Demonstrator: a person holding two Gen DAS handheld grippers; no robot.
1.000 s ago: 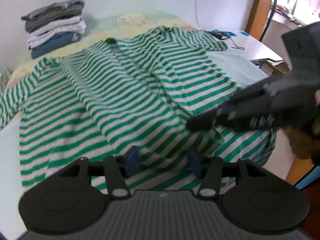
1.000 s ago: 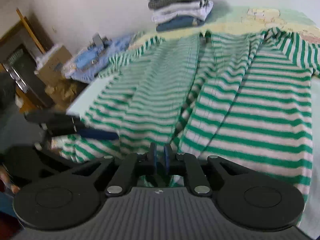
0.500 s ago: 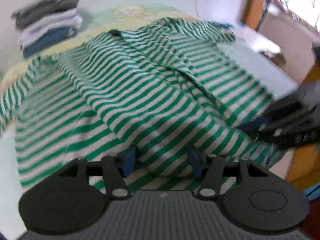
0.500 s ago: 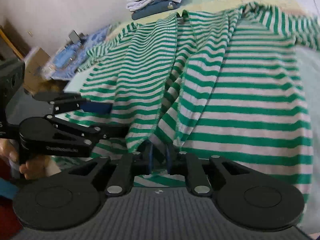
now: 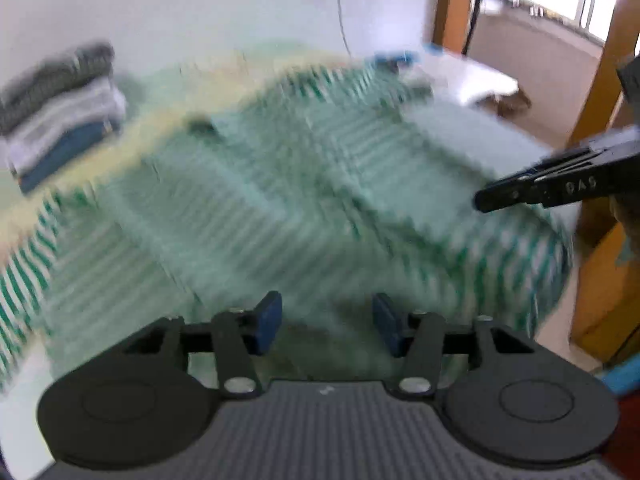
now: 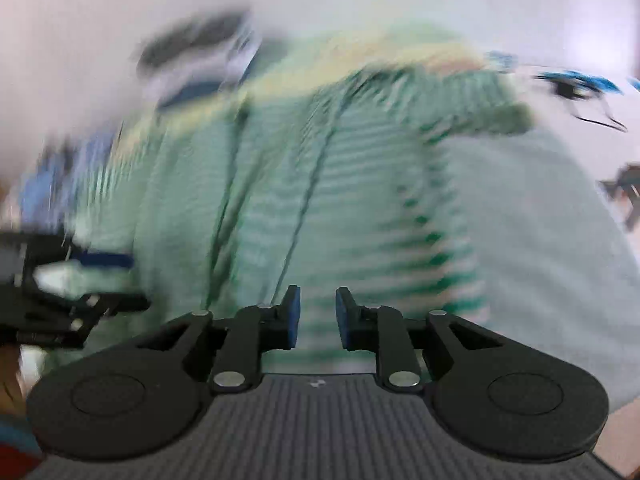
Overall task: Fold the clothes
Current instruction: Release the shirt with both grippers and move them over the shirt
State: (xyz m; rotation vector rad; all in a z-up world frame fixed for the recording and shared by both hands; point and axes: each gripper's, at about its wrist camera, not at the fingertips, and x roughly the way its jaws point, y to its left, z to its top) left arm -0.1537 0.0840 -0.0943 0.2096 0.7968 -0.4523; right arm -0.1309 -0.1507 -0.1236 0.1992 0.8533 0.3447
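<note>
A green-and-white striped shirt (image 5: pixel 280 200) lies spread on the bed, heavily blurred in both views (image 6: pixel 320 200). My left gripper (image 5: pixel 326 320) hovers over its near hem. Its blue pads stand wide apart and are closing slightly, and I see no cloth pressed between them. My right gripper (image 6: pixel 318 316) is over the shirt's other side with its jaws opening; a clear gap shows between the pads and nothing is pinched. Each gripper appears in the other's view: the right gripper (image 5: pixel 504 188) at the right edge, the left gripper (image 6: pixel 124 282) at the left edge.
A stack of folded clothes (image 5: pixel 60 108) sits at the bed's far end by the wall. Bare pale sheet (image 6: pixel 540 240) lies right of the shirt. A white table (image 5: pixel 472 76) and a wooden door frame (image 5: pixel 600 80) stand beyond the bed's right side.
The right gripper's jaws have parted and released the shirt hem they pinched. The lifted shirt has dropped flatter. Both views have swung and gone blurry.
</note>
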